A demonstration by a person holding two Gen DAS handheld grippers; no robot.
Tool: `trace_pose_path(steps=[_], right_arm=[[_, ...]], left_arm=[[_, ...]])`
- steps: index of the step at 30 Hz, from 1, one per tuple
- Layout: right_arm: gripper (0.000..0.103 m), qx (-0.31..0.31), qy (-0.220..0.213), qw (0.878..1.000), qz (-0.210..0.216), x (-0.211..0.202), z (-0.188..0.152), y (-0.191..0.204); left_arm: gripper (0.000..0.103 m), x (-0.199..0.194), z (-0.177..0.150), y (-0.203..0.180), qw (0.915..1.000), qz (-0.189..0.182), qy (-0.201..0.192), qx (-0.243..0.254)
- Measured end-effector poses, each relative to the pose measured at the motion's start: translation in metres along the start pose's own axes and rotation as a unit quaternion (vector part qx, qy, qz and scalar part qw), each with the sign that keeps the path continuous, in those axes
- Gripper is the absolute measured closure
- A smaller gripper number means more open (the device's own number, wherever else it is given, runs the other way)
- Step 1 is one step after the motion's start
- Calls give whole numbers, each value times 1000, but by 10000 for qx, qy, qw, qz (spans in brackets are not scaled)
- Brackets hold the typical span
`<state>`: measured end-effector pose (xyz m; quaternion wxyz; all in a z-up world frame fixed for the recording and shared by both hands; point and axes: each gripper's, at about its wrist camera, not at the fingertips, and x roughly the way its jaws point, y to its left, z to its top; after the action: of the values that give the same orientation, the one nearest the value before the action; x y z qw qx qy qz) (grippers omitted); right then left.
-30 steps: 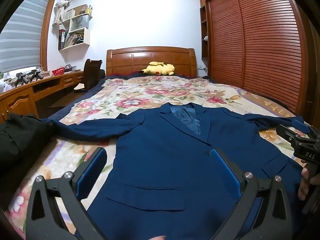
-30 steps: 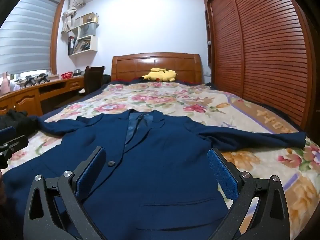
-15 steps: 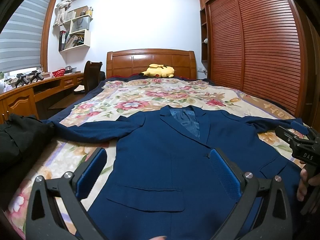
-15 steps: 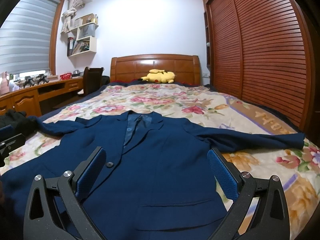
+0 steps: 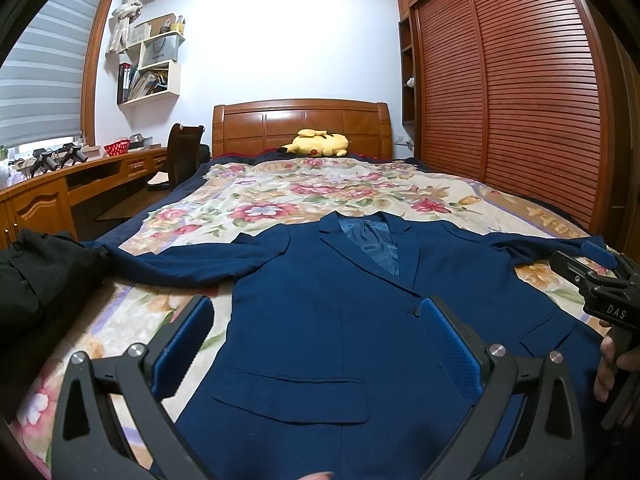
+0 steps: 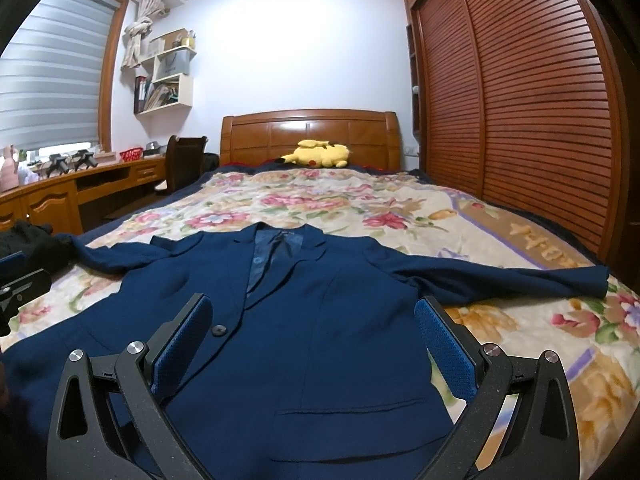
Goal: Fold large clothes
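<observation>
Two grippers hover over a navy jacket [image 5: 320, 320] that lies face up on the flowered bedspread [image 5: 280, 196], collar toward the headboard and sleeves stretched out to either side. The left gripper [image 5: 316, 344] has its jaws wide apart with nothing between them but the jacket's front panel and pocket flap below. The right gripper [image 6: 312, 340] is the same, jaws spread and empty, the single button [image 6: 219, 330] just inside its left jaw. No fold looks begun yet, by my reading.

What could go wrong: the cloth is smooth and lined, so a pinch that takes only the top layer near the lapel would likely lift one front panel and leave the back behind, skewing the fold. The far sleeve [image 6: 520, 280], out beyond the right jaw, reaches close to the bed's edge and might slide off if tugged. Left of the left jaw a black garment [image 5: 36, 280] sits touching the other sleeve's cuff and could be dragged along.

Containers are few: a red basket [image 5: 117, 147] on the desk [image 5: 48, 196], contents too small to tell, and wall shelves [image 5: 154, 68] holding books and a bag.
</observation>
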<state>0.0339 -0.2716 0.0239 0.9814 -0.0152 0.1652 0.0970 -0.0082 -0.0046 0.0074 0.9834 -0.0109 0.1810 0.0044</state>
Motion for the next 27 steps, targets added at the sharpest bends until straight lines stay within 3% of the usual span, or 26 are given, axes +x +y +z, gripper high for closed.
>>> trace_pose_path(steps=[27], right_arm=[[0,-4,-23,10000,-8,-1,-1,2]], left_arm=[[0,-1,0,0,10000,0,-5,4]])
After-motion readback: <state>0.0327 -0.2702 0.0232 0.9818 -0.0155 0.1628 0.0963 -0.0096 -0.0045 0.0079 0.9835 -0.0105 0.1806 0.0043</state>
